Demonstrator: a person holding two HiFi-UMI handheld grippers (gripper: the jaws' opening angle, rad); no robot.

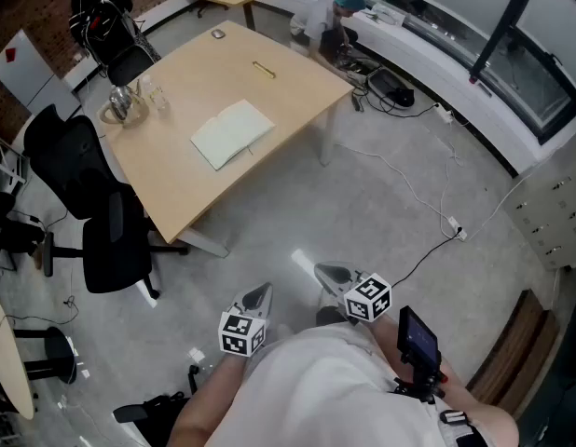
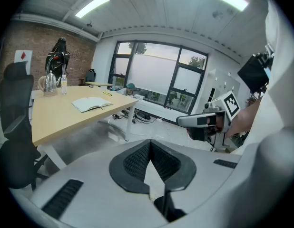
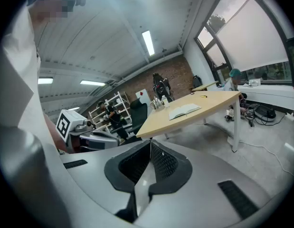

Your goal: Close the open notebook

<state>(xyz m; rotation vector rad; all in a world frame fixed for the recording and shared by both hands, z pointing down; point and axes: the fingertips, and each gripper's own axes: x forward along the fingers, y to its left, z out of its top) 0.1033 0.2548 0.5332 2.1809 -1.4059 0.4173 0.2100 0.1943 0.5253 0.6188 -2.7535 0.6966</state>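
Two grippers are held low over the smooth grey floor [image 1: 363, 212], well apart from the surface [image 1: 176, 180]. The left gripper [image 2: 149, 143] has its jaws closed tip to tip, with nothing between them. The right gripper [image 3: 150, 143] is closed tip to tip in the same way and holds nothing. Each has ribbed black pads [image 2: 135, 160] set in a matt grey shell.

The surface is a pale wooden top with rounded corners on white legs. On it the notebook [image 1: 232, 133] lies flat and open, its pale pages facing up. It sits near the edge closest to the person, and neither gripper touches it.

At the far left corner of the surface stands a clear glass jug [image 1: 118, 103], with a clear bottle [image 1: 157, 94] just beside it. What either one holds cannot be made out. A slim yellow stick [image 1: 264, 70] lies alone toward the far side, apart from the notebook.

Two black office chairs [image 1: 69, 161] stand against the left edge of the surface, their backs dark and padded. Thin white cables [image 1: 409, 184] trail across the floor to the right of the surface
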